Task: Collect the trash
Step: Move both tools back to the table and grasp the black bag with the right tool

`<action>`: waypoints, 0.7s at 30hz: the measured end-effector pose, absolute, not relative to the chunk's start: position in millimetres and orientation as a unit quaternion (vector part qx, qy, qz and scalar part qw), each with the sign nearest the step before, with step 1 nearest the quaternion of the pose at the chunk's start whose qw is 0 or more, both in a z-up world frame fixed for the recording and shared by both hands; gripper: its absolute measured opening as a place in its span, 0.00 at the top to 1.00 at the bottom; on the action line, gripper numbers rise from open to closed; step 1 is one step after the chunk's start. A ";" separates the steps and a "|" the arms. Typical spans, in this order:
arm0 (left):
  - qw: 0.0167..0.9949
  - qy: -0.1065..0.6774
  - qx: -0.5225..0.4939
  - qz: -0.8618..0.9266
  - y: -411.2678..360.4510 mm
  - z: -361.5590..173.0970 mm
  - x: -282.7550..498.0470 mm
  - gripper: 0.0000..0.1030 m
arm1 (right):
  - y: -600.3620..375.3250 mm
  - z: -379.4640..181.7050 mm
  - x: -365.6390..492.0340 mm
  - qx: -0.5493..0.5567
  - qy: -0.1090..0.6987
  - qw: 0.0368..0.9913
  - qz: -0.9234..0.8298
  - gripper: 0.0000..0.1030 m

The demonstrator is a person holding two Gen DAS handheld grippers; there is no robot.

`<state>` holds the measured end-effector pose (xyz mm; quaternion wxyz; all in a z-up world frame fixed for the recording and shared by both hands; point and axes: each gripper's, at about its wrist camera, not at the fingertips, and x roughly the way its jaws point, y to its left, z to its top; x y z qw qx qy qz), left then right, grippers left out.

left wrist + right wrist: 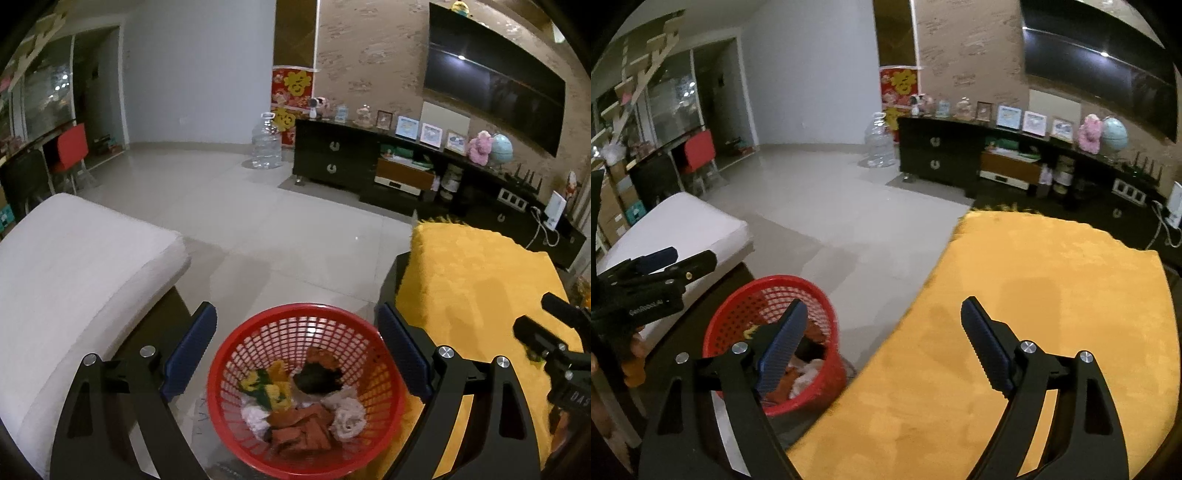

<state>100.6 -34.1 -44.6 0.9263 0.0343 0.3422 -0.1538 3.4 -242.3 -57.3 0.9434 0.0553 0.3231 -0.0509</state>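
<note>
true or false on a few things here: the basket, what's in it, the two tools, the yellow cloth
1. The red basket stands on the floor beside the yellow cloth. True.
2. The basket is empty. False: it holds crumpled white paper, orange scraps, a yellow and green piece and something dark.
3. The left tool is open and holds nothing. True.
4. The right tool grips a piece of trash. False: it is open and empty, over the edge of the yellow cloth.
5. Trash is scattered on the yellow cloth. False: no trash shows on the part of the cloth in view.
</note>
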 end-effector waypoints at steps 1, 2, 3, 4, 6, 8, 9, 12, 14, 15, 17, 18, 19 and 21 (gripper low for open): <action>0.926 0.342 0.035 -0.157 -36.5 -44.0 99.0 0.17 | -245.8 -55.3 1.6 0.056 0.321 0.944 -0.055 0.20; 0.925 0.341 0.037 -0.162 -41.4 -43.1 97.0 0.17 | -252.5 -52.5 -4.3 0.057 0.318 0.944 -0.064 0.20; 0.925 0.339 0.039 -0.166 -45.7 -42.2 95.3 0.17 | -259.7 -49.7 -10.7 0.058 0.314 0.945 -0.074 0.20; 0.924 0.338 0.042 -0.171 -50.5 -41.3 93.5 0.17 | -264.2 -48.3 -14.9 0.060 0.312 0.945 -0.080 0.20; 0.923 0.337 0.044 -0.179 -57.9 -40.9 89.6 0.17 | -280.1 -43.1 -29.5 0.064 0.307 0.944 -0.099 0.20; 0.922 0.336 0.048 -0.189 -67.2 -40.0 84.7 0.17 | -293.3 -39.5 -43.1 0.065 0.304 0.943 -0.117 0.20; 0.921 0.335 0.050 -0.194 -72.7 -39.2 82.7 0.17 | -297.9 -38.9 -49.0 0.064 0.303 0.943 -0.125 0.20; 0.918 0.334 0.054 -0.206 -86.8 -38.4 77.0 0.17 | -319.4 -36.5 -74.2 0.065 0.298 0.940 -0.153 0.20; 0.916 0.335 0.055 -0.213 -94.2 -38.6 73.9 0.17 | -333.6 -37.8 -92.1 0.074 0.296 0.936 -0.172 0.20; 0.915 0.336 0.055 -0.217 -98.6 -39.0 72.2 0.17 | -340.7 -39.2 -100.0 0.080 0.296 0.934 -0.180 0.20; 0.912 0.338 0.055 -0.226 -110.2 -39.8 68.2 0.17 | -357.2 -42.7 -118.9 0.094 0.296 0.929 -0.201 0.20; 0.910 0.339 0.055 -0.230 -115.4 -39.7 66.3 0.17 | -361.0 -45.0 -124.5 0.098 0.297 0.927 -0.207 0.20; 0.909 0.340 0.055 -0.236 -121.8 -39.4 63.5 0.17 | -368.5 -48.4 -133.9 0.105 0.299 0.923 -0.218 0.20; 0.906 0.340 0.056 -0.245 -132.0 -39.2 58.2 0.17 | -375.7 -54.3 -147.0 0.115 0.303 0.918 -0.231 0.20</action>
